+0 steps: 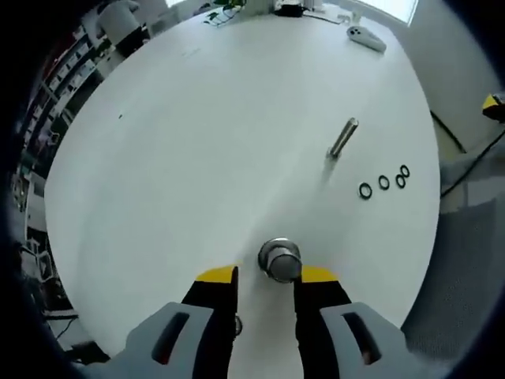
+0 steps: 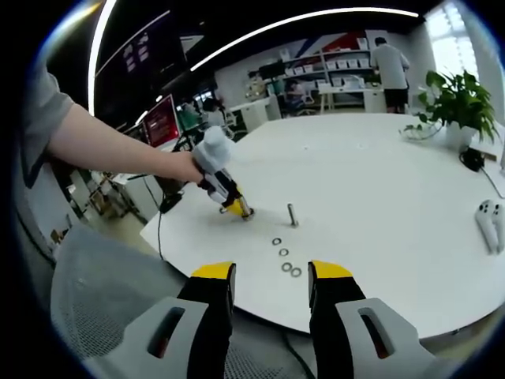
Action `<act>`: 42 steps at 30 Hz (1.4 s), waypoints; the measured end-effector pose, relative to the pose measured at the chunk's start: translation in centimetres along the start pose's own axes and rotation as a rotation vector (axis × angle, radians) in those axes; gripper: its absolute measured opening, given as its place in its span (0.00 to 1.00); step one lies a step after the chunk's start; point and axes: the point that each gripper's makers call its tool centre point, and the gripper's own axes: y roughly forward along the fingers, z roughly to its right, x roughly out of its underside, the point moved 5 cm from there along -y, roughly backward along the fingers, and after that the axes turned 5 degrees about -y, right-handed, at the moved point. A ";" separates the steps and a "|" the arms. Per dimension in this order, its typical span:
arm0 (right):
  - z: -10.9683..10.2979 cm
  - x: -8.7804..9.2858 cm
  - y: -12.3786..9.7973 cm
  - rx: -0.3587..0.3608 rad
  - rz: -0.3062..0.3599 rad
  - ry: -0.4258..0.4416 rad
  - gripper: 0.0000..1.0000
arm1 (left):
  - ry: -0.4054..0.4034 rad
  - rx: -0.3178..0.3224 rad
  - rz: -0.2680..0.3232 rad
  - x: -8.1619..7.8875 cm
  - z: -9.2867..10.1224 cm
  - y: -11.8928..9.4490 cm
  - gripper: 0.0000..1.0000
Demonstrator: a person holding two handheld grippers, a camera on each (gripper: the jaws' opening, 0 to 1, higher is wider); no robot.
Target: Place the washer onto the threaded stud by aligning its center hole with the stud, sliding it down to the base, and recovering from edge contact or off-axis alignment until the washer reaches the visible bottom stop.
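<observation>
Left tool [image 1: 268,275] hovers over the white surface [image 1: 197,142], its yellow-tipped jaws apart around a short metal cylinder [image 1: 280,259] seen end-on; whether they touch it I cannot tell. Farther right, the threaded stud [image 1: 343,138] stands upright on the surface, long axis vertical. Four black washers [image 1: 384,181] lie flat in a row just beside it. Right tool [image 2: 271,272] hangs near the surface edge, jaws wide apart and empty. No writing can be read on any of these
</observation>
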 end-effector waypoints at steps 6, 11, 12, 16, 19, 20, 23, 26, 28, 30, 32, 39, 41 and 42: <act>0.0 0.1 0.0 0.000 -0.003 -0.002 0.39 | -0.098 -0.024 -0.007 1.3 -2.2 -0.3 0.23; 0.0 0.1 0.0 0.000 -0.004 -0.003 0.39 | -0.148 -0.064 -0.027 2.8 -3.6 -0.3 0.23; 0.0 0.1 0.0 0.000 -0.004 -0.004 0.39 | -0.183 -0.073 -0.025 3.3 -3.7 -0.3 0.23; 0.0 0.1 0.0 0.000 -0.007 -0.004 0.39 | -0.224 -0.087 -0.037 4.3 -4.1 -0.2 0.24; -0.1 0.1 0.0 -0.001 -0.009 -0.007 0.39 | -0.244 -0.087 -0.046 4.9 -4.3 0.0 0.24; -0.1 0.1 0.0 -0.001 -0.009 -0.007 0.39 | -0.251 -0.086 -0.051 5.1 -4.2 0.0 0.24; -0.1 0.1 0.0 -0.001 -0.012 -0.007 0.39 | -0.267 -0.089 -0.054 5.4 -4.4 -0.1 0.26; 0.0 0.2 0.0 0.000 -0.012 -0.008 0.39 | -0.290 -0.075 -0.057 5.7 -4.3 0.2 0.27; 0.0 0.2 0.0 0.000 -0.012 -0.008 0.39 | -0.288 -0.074 -0.064 5.8 -4.2 0.3 0.27; 0.0 0.2 0.0 0.002 -0.012 -0.007 0.39 | -0.289 -0.070 -0.072 5.9 -4.1 0.5 0.27; 0.0 0.2 0.0 0.002 -0.013 -0.006 0.39 | -0.309 -0.061 -0.063 5.7 -4.1 0.4 0.24; 0.0 0.2 0.0 0.002 -0.012 -0.007 0.39 | -0.301 -0.055 -0.061 5.6 -3.9 0.5 0.22; 0.0 0.2 0.0 0.002 -0.013 -0.008 0.39 | -0.300 -0.055 -0.062 5.6 -3.7 0.4 0.21; 0.0 0.2 0.0 0.001 -0.013 -0.007 0.39 | -0.298 -0.054 -0.063 5.6 -3.6 0.5 0.21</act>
